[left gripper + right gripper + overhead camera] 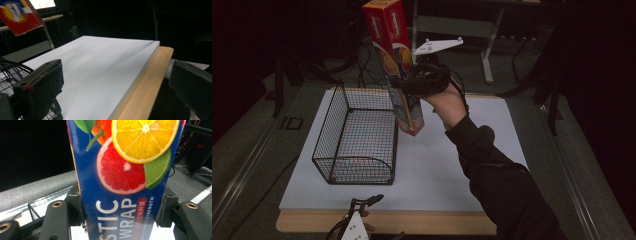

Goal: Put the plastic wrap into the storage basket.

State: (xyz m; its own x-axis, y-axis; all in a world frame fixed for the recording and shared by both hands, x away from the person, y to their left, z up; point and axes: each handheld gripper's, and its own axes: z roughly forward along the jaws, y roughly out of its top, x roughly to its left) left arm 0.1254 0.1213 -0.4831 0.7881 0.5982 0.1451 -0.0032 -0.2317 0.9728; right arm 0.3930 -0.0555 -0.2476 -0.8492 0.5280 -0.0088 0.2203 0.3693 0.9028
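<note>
High view, left to right: my left gripper [371, 200] rests at the table's [387, 222] near edge, jaws wide apart with nothing between them. Beyond it a wire basket [357, 135] stands on the white board [437, 165]. My right gripper [404, 82] is clamped on the plastic wrap box [394, 55], held tilted in the air at the basket's right rim.
</note>
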